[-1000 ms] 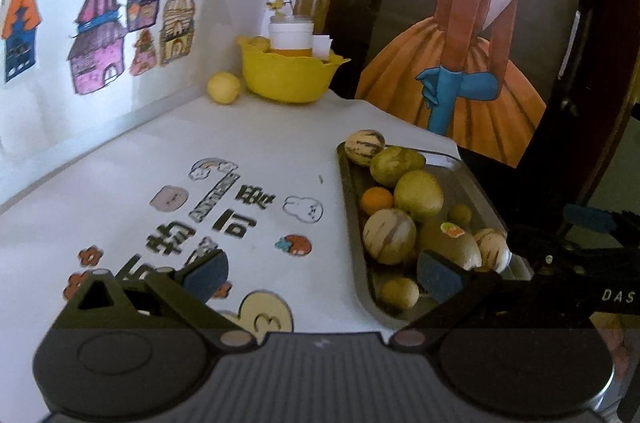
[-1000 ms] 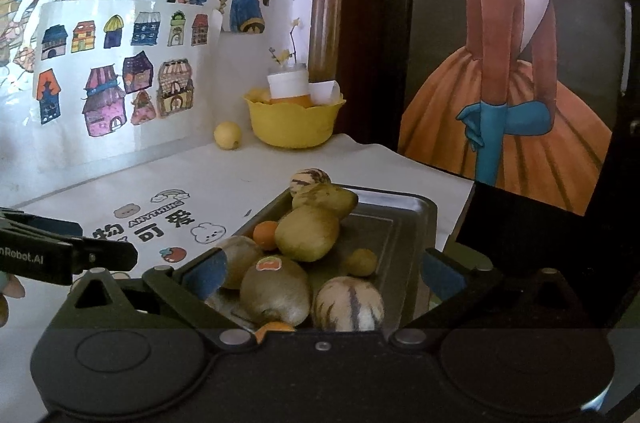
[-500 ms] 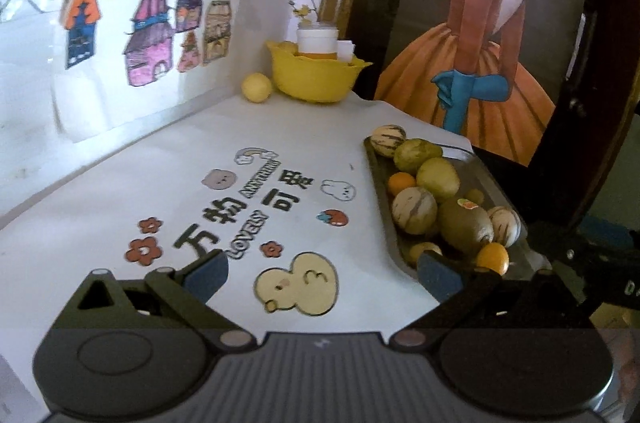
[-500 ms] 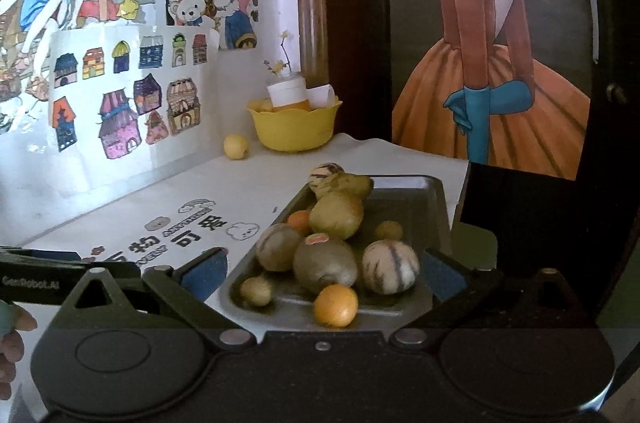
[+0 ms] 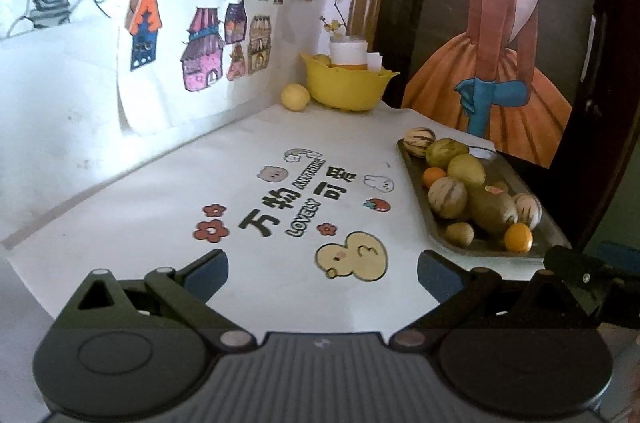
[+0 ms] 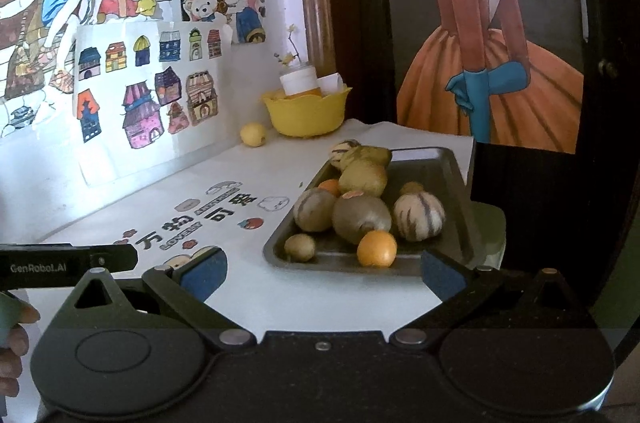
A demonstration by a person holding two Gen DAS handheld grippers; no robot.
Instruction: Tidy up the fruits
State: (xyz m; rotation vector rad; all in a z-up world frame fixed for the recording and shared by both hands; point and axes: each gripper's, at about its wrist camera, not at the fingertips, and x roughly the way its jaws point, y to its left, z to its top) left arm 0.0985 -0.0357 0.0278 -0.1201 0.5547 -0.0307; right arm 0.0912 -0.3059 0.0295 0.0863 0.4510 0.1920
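- Fruits are lying heaped in the tray, ahead of the right gripper and slightly right of its gap; an orange is sitting nearest, just beyond the right jaw; a lemon is resting apart, far ahead by the bowl.
- This scene is fitting both a tray just filled and a tray about to be sorted, so no pick is being advised; for any grasp, I judge that centring a round fruit between the jaws and closing gently is helping, since the pile is likely rolling.
- The right gripper is hovering level, jaws spread wide, gripping nothing.
- The left gripper is hanging over the mat, jaws likewise parted and bare; the tray is lying ahead, right of its right jaw.
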